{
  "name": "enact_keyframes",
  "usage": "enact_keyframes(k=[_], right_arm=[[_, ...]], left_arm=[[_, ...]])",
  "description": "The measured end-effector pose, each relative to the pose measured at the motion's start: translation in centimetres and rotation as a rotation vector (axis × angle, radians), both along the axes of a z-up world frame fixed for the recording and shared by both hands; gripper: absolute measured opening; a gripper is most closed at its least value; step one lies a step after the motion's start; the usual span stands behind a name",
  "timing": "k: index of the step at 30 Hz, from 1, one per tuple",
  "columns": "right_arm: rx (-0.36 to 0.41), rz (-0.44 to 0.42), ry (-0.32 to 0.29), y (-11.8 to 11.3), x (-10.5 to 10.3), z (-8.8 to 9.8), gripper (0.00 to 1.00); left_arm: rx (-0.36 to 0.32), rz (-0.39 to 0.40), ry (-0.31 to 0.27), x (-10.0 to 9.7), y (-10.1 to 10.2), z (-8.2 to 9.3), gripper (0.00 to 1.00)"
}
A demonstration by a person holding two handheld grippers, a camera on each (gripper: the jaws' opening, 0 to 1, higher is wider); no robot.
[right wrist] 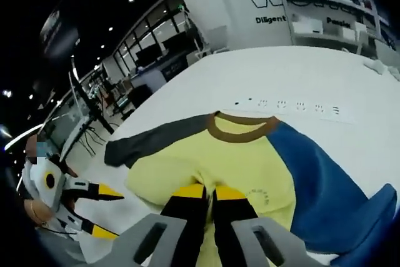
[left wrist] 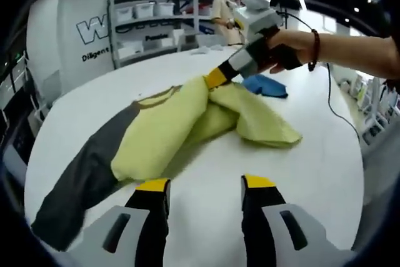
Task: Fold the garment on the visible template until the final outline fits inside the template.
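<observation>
Right hand-held gripper (right wrist: 209, 193) pinches the yellow shirt (right wrist: 212, 161); left gripper view shows left hand-held gripper (left wrist: 205, 184) spread above the table (left wrist: 312, 161).

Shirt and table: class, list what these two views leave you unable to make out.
- Template: none can be made out on the table in either view.
- Blue sleeve: left gripper view, mostly behind the shirt body.
- Small print: right gripper view, too small to read.
</observation>
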State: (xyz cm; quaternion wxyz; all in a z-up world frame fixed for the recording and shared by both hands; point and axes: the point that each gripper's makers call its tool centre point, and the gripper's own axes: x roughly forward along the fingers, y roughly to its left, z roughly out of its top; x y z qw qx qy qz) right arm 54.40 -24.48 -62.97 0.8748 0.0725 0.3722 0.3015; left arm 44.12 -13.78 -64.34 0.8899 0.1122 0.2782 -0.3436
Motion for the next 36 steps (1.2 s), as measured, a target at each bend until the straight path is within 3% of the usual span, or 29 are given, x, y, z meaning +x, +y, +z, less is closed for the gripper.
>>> enact_keyframes(k=[6,18,26,30,36], right_arm=[[-0.027,-0.010,0.019,-0.3,0.3,-1.3,0.00],[-0.158,0.062,0.035,-0.4,-0.1,-3.7,0.00],[-0.179,0.088,0.027,-0.4,-0.1,-4.0,0.00],[-0.176,0.092,0.028,-0.4,0.1,-4.1,0.00],[-0.148,0.081,0.044,-0.5,0.3,-4.2,0.00]], left_arm=[[-0.008,-0.003,-0.031,2.2,-1.9,-0.4,0.40],[0.006,0.045,-0.083,5.1,-2.5,-0.6,0.41],[0.041,0.058,-0.100,6.9,-2.8,-0.9,0.38],[0.016,0.106,-0.088,8.0,-2.0,-0.8,0.33],[0.024,0.117,-0.046,8.6,-1.5,-1.7,0.22]])
